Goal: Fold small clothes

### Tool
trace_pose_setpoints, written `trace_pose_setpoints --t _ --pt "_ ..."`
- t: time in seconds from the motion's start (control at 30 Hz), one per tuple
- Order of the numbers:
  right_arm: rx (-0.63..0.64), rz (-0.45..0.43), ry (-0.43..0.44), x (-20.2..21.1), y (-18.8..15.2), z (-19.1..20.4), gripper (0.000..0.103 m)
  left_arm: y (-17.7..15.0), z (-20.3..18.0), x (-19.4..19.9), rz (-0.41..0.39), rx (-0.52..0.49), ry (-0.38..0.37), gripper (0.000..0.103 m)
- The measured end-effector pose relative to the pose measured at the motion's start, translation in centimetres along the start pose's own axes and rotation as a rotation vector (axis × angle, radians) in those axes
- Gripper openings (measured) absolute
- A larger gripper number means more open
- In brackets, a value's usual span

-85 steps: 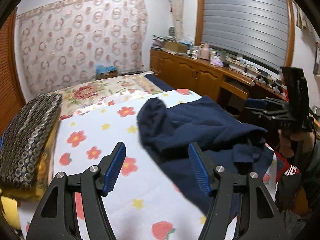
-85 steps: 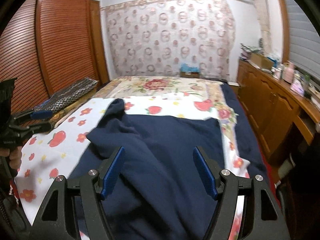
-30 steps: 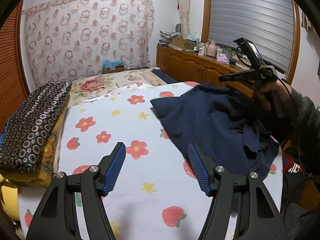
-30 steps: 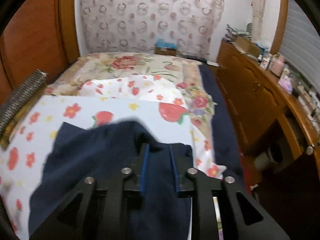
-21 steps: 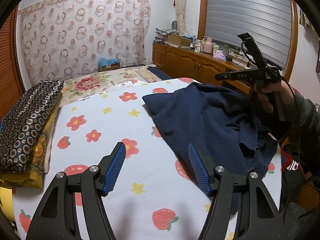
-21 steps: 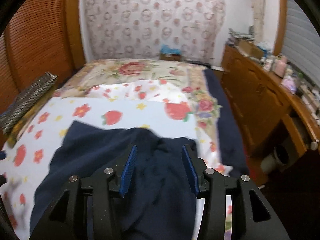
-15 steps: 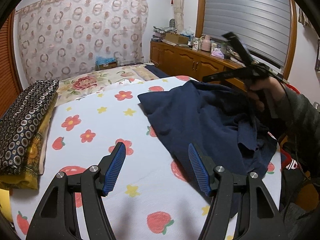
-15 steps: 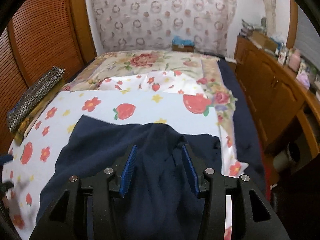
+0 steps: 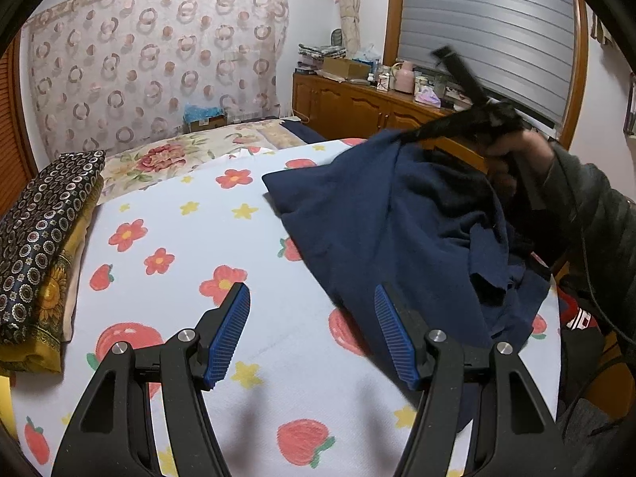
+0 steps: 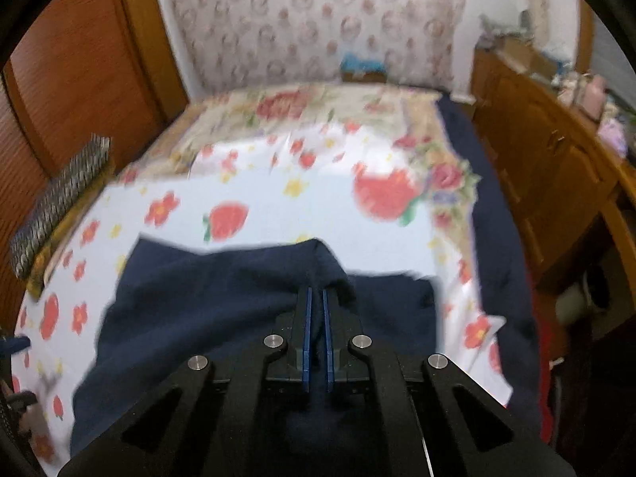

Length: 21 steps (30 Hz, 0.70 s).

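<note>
A navy blue garment (image 9: pixel 381 222) lies rumpled on the right half of a bed sheet (image 9: pixel 190 246) printed with flowers and strawberries. My right gripper (image 10: pixel 316 298) is shut on a raised fold of the navy garment (image 10: pixel 222 298), with cloth pinched between its blue pads. From the left wrist camera the right gripper (image 9: pixel 409 134) lifts the garment's far edge, held by a hand in a dark sleeve (image 9: pixel 588 206). My left gripper (image 9: pixel 312 330) stands open low over the sheet, just left of the garment's near edge, nothing between its fingers.
A dark patterned cushion stack (image 9: pixel 43 230) sits at the bed's left edge. A wooden sideboard (image 9: pixel 381 107) with clutter runs along the right wall under a shutter. A wooden wardrobe (image 10: pixel 79 79) stands to the left. A floral bedspread (image 9: pixel 179 155) covers the far end.
My right gripper's jaws closed from apart onto a fold of the navy garment and raised it. The left gripper stayed open and hardly moved.
</note>
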State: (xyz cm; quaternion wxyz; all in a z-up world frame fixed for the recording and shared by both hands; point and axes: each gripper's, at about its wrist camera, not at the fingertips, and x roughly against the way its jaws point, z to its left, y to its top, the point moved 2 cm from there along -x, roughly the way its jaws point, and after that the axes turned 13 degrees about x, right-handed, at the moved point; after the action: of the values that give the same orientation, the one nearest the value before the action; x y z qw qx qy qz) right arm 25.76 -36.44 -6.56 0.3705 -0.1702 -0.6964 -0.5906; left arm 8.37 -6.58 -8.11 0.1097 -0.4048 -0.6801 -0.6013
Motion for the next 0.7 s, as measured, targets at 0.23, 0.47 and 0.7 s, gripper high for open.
trace_pose_setpoints --t 0.23,0.47,0.7 --pt "0.056 0.018 -0.168 2.1 -0.8 0.7 0.022 0.0 -0.7 0.0 -0.001 -0.002 -0.012 0.066" --pt "0.117 -0.072 -0.114 6.8 -6.5 7.3 0.049 -0.4 -1.3 0.3 -0.004 -0.004 -0.026 0.066" --pt "0.068 -0.057 -0.037 8.7 -14.1 10.8 0.049 -0.6 -1.9 0.4 -0.011 0.014 -0.061 0.086"
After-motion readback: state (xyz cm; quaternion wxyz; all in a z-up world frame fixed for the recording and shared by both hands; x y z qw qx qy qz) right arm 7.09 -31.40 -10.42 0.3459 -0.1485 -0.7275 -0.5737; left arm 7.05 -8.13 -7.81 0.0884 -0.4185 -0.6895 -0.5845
